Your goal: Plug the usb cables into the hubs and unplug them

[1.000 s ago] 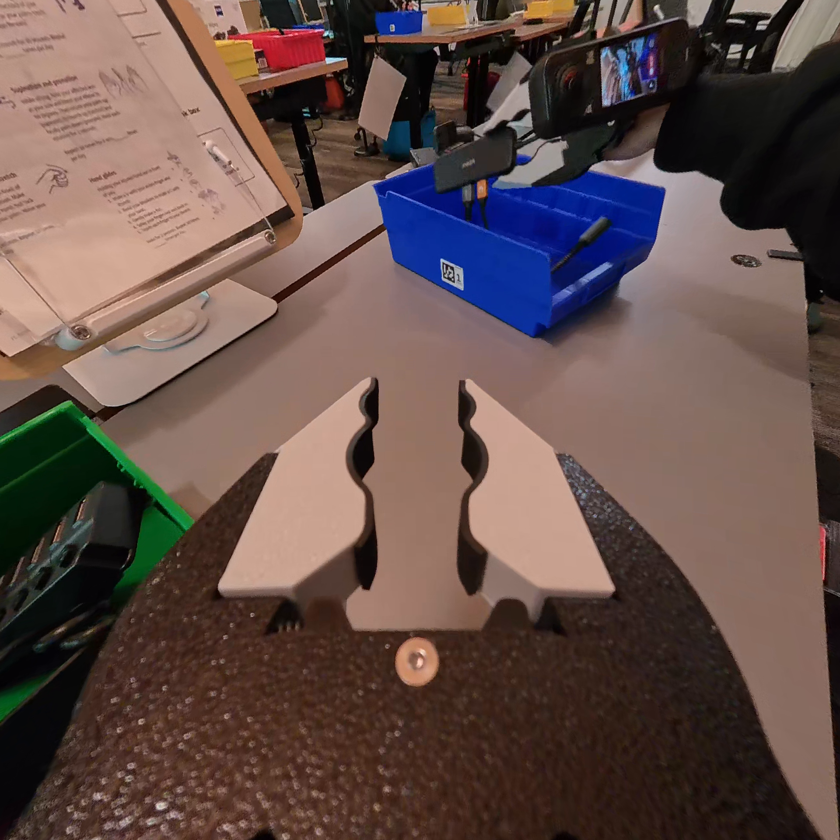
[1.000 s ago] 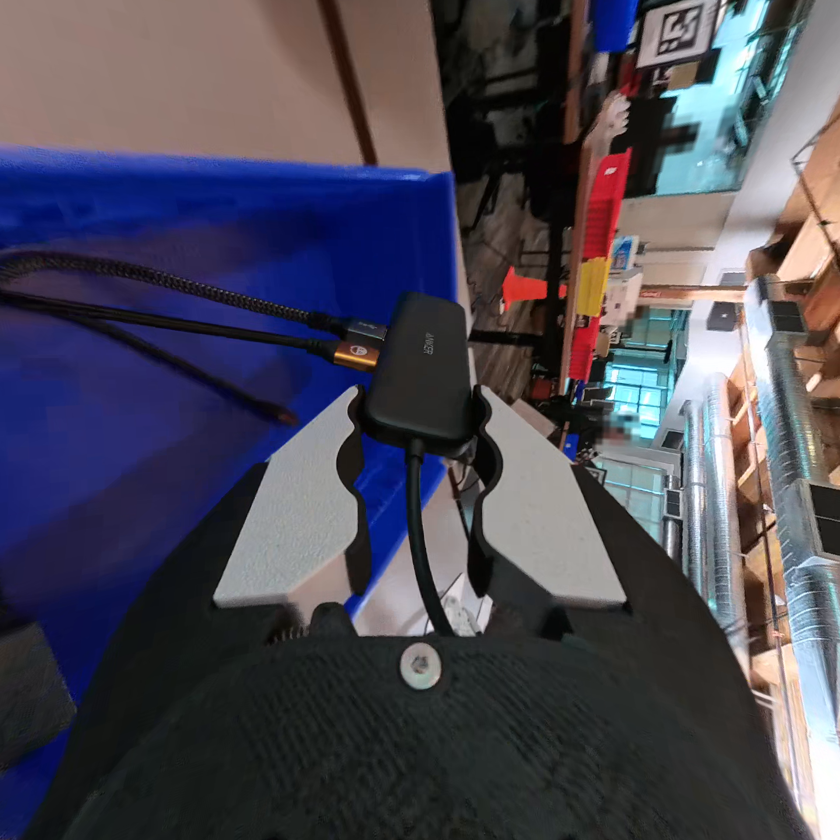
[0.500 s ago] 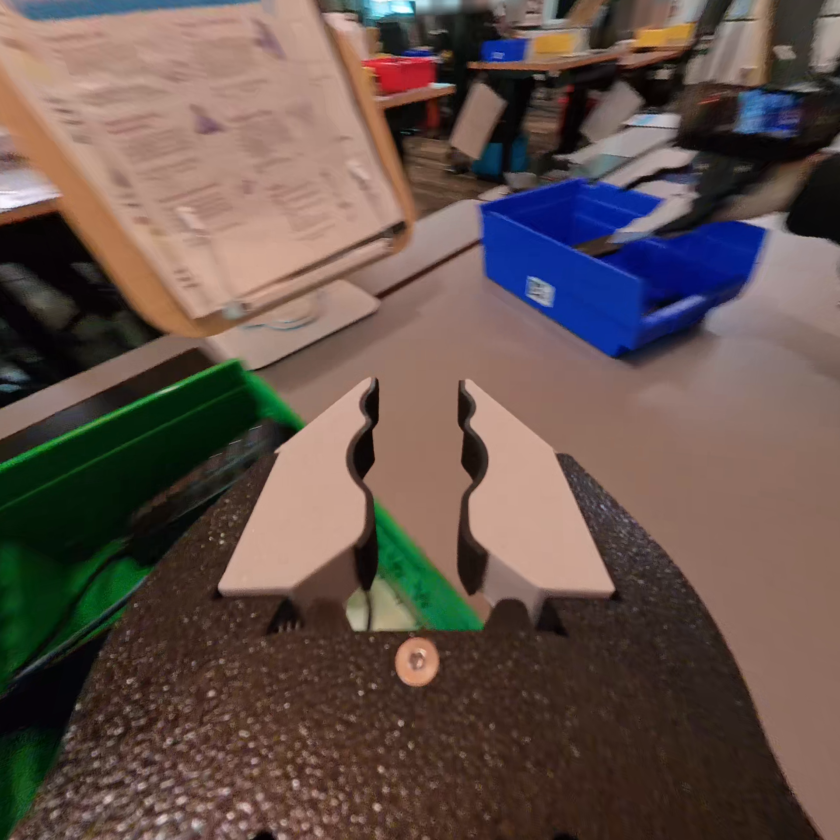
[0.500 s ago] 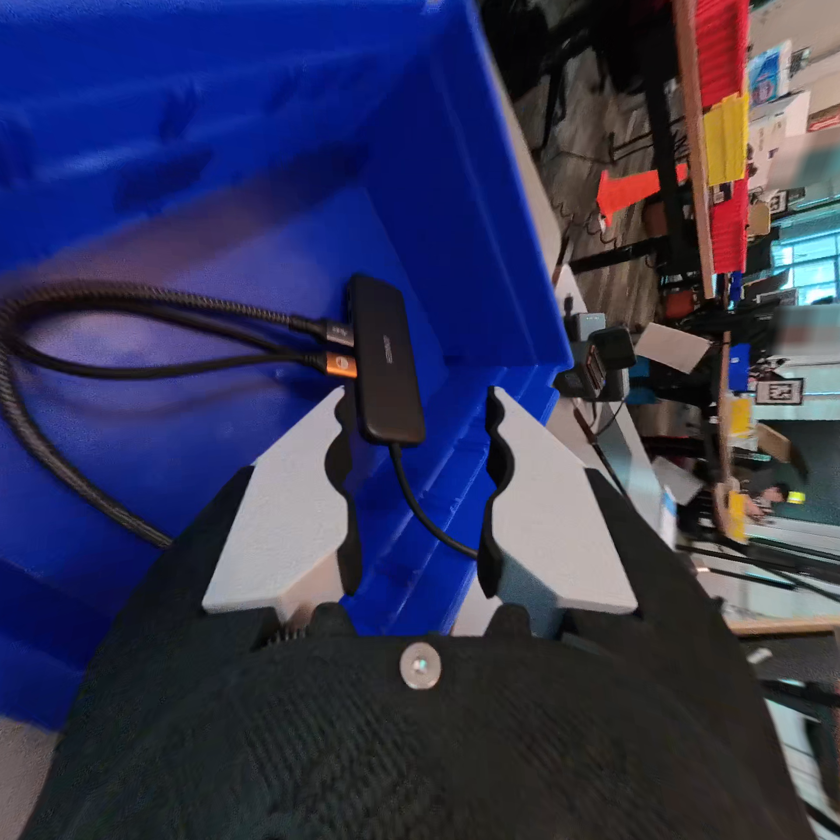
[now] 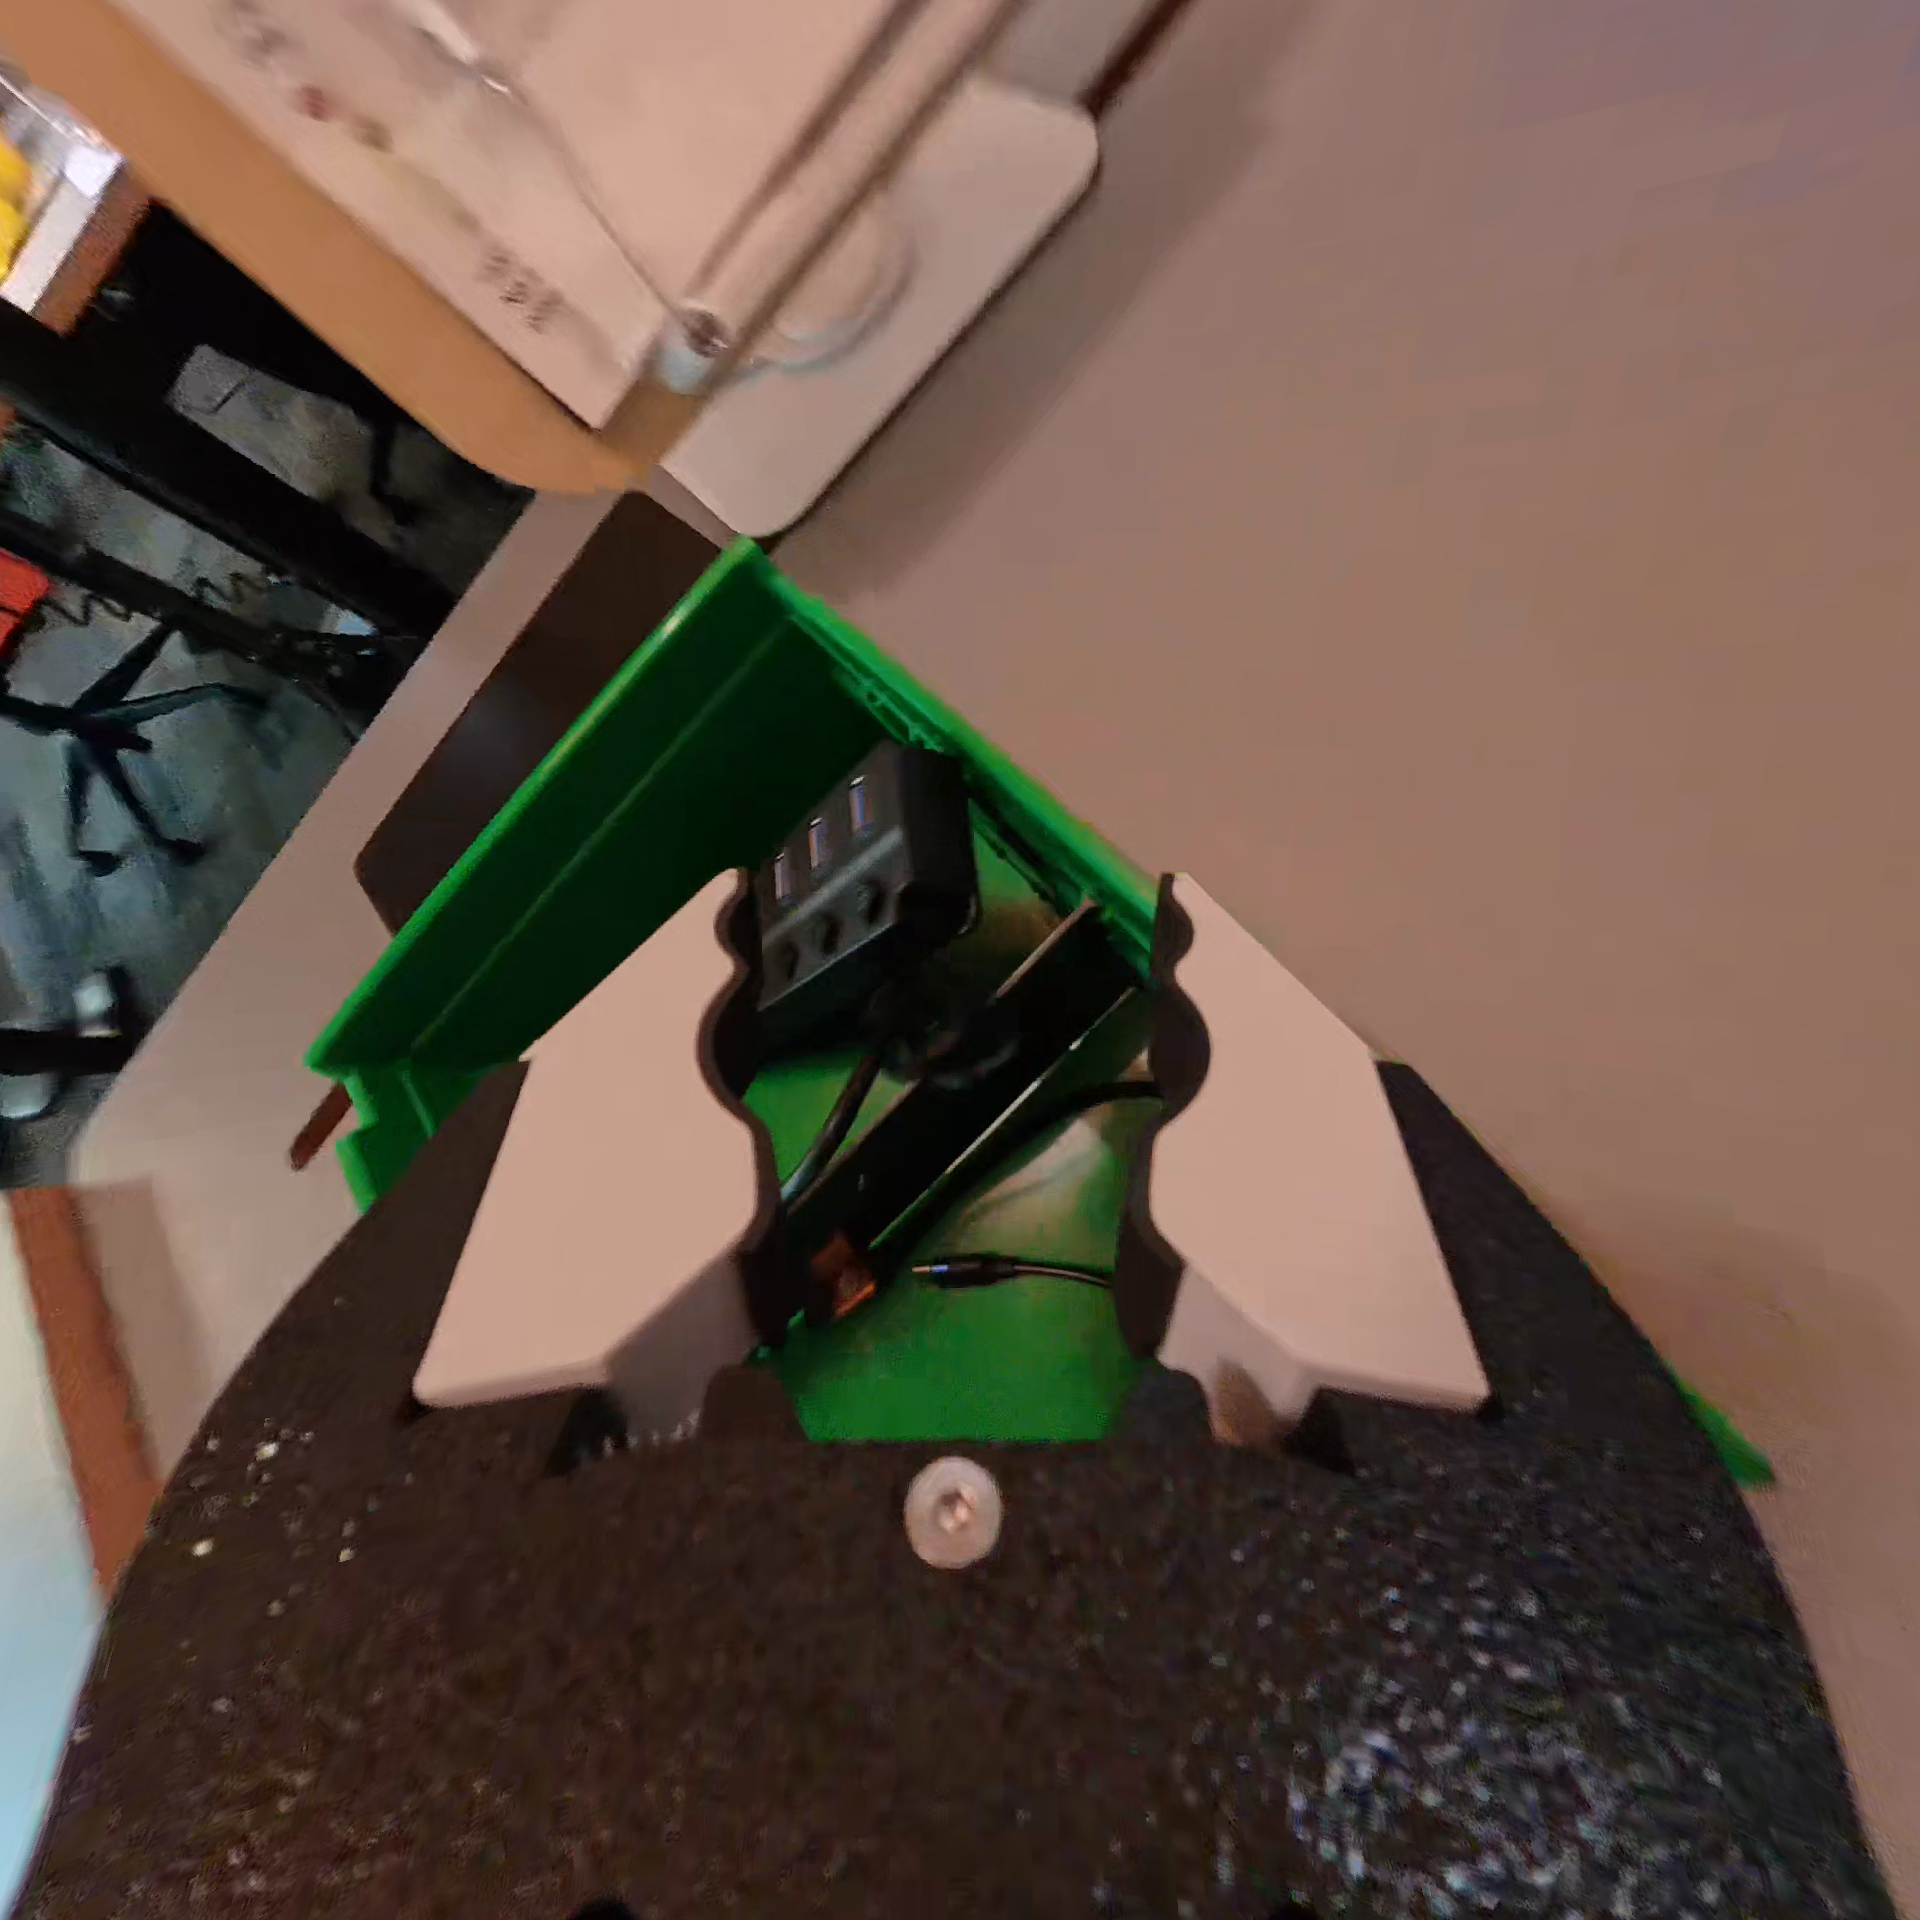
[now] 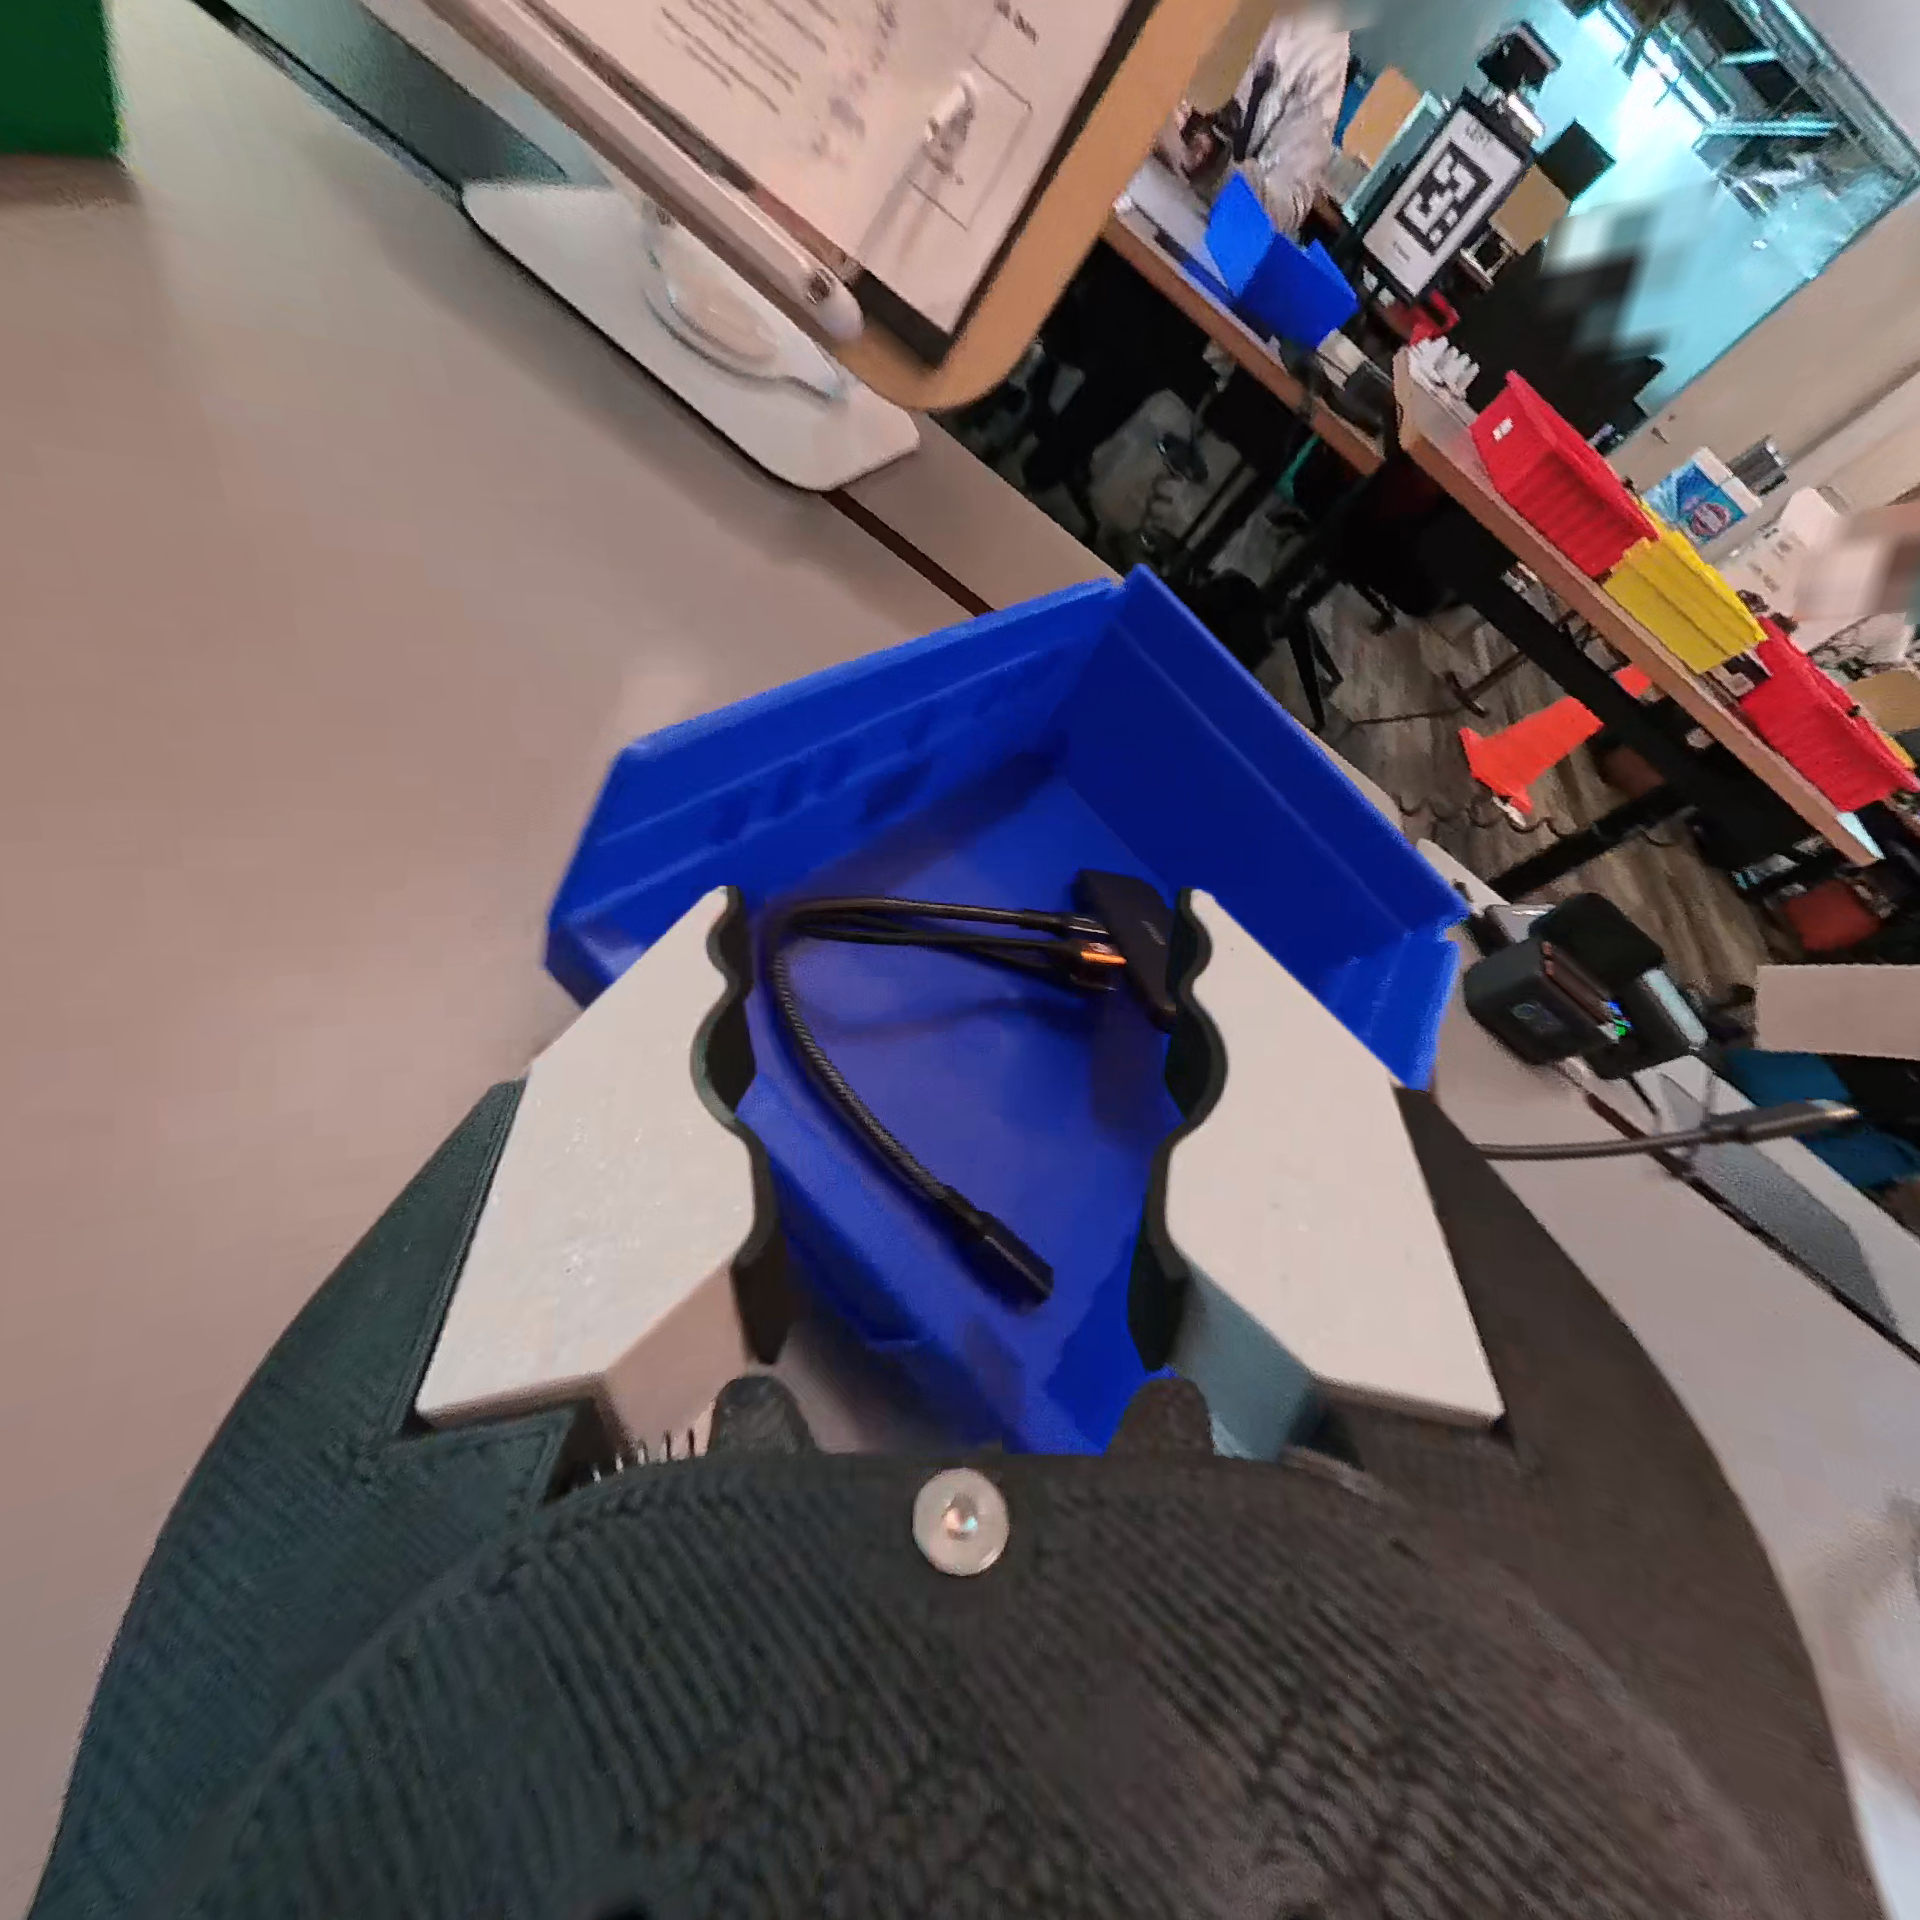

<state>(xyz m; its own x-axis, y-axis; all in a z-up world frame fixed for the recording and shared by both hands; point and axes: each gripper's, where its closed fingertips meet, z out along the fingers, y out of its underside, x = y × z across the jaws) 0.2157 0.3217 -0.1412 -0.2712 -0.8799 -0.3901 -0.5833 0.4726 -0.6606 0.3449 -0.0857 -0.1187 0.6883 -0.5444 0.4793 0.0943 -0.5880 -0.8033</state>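
Both grippers have moved since the earlier frames: the right gripper has let go of the slim hub and drawn back above the blue bin, while the left gripper has swung from the open bench over to the green bin

In the right wrist view the fingers stand wide apart with nothing between them. The slim hub lies inside the blue bin at centre right of the frame, partly hidden by the right finger. Two cables are plugged into its side, one with an orange plug. A braided cable curves down the bin floor to a free black end at lower centre. A document stand sits on the bench at upper left

In the left wrist view the fingers are also spread wide and hold nothing; they hover over the green bin at mid-frame. Inside it a boxy black hub with blue ports rests near the far corner, just left of centre. A long black hub lies aslant beside it, with an orange plug at its lower end. A thin cable lies on the bin floor. This view is blurred, so finer detail cannot be told
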